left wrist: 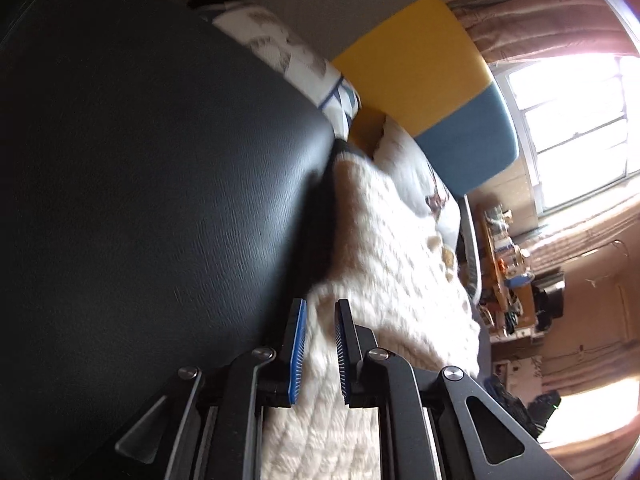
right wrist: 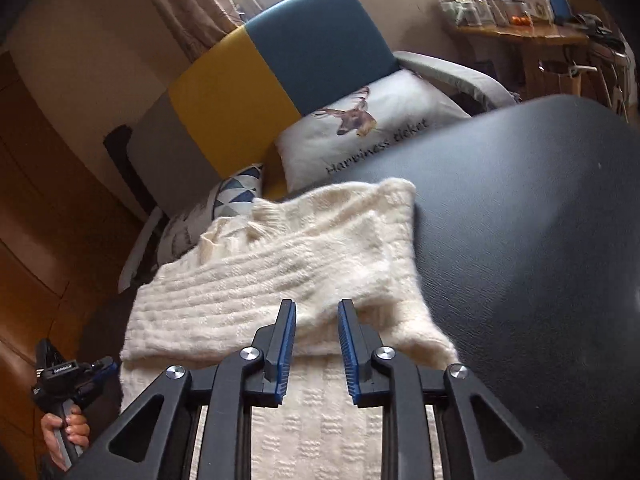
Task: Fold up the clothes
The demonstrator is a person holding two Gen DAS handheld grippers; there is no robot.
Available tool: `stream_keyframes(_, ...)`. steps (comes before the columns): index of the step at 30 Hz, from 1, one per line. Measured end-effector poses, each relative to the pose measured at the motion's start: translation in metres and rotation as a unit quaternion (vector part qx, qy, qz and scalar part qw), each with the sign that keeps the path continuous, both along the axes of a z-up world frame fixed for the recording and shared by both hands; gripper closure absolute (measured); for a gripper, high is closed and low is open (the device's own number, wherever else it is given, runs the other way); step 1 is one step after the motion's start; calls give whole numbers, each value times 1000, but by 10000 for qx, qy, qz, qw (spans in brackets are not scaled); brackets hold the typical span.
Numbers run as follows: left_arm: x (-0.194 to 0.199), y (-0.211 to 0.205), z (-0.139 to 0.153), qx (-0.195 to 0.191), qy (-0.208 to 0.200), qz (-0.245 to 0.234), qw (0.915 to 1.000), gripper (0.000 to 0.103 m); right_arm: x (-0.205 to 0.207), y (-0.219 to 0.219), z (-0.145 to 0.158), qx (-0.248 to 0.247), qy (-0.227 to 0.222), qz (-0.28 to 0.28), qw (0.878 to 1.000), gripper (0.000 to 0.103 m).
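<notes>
Cream sweater (right wrist: 280, 264) lying folded on black leather surface (right wrist: 520, 240), sofa (right wrist: 320, 40) behind; right gripper (right wrist: 316, 344) and left gripper (left wrist: 320, 344) hovering parted, empty; hand (right wrist: 64, 432) showing only in right view.

- You're in a home living room: a sofa (right wrist: 280, 64) in grey, yellow and blue panels.
- Printed cushions (right wrist: 372, 120) lean on it.
- Curtains (left wrist: 540, 32) frame a bright window (left wrist: 580, 128).
- A cluttered wooden table (right wrist: 520, 36) stands by the wall.
</notes>
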State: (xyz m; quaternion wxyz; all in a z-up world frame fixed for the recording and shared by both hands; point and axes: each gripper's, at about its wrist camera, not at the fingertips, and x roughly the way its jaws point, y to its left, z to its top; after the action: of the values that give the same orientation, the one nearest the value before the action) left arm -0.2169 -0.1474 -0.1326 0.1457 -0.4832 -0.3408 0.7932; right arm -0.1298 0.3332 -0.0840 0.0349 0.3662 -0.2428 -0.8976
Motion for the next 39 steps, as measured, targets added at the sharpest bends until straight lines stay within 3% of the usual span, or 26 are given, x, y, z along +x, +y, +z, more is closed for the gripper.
stream_keyframes(2,-15,6,2,12,11,-47,10000,89,-21,-26,-1,307,-29,264,9992,80)
stream_keyframes(5,-46,12,-4,-26,-104,-122,9999,78,-55,-49,-12,672,-245,643,9954,80)
stream_keyframes(7,-69,10,-14,181,-278,-110,9994,60,-68,-58,-21,856,-373,775,9926,80)
stream_keyframes(8,-79,10,-21,358,-357,-108,9987,57,-72,-61,-25,940,-402,795,9916,80)
stream_keyframes(11,-104,20,-35,677,-528,-195,9961,55,-80,-62,-36,1040,-447,795,9904,80)
stream_keyframes(12,-109,25,-35,689,-515,-298,9958,60,-81,-61,-39,1060,-460,798,9901,80)
stream_keyframes(14,-114,36,-26,534,-286,-472,9970,85,-79,-60,-45,1175,-365,889,9884,81)
stream_keyframes(16,-109,43,-5,333,243,-530,9977,91,-77,-58,-51,1281,-272,977,9866,82)
stream_keyframes(17,-102,47,9,154,611,-589,9963,91,-77,-55,-53,1197,-251,973,9877,82)
stream_keyframes(18,-97,54,19,-281,882,-634,9937,91,-76,-52,-55,1112,-231,968,9888,83)
stream_keyframes(21,-104,79,6,-1688,738,-812,9795,91,-76,-53,-56,1112,-256,909,9893,83)
stream_keyframes(24,-109,80,-4,-1788,553,-663,9801,87,-74,-63,-54,1432,-275,917,9850,82)
stream_keyframes(25,-109,78,-2,-1774,526,-564,9811,79,-75,-64,-53,1441,-284,916,9849,82)
stream_keyframes(27,-99,66,6,-1735,541,-281,9829,74,-75,-64,-53,1456,-302,913,9846,82)
stream_keyframes(30,-73,47,23,-1471,797,17,9859,74,-79,-63,-45,1295,-405,945,9862,81)
stream_keyframes(32,-48,43,30,-998,1125,-227,9884,73,-84,-65,-35,1160,-480,965,9874,79)
stream_keyframes(35,-23,59,29,-919,1430,-758,9825,72,-104,-85,-18,42,-338,1598,9866,77)
stream_keyframes(39,-14,71,13,-944,1302,-1047,9814,72,-151,-144,-8,-438,-467,2279,9716,77)
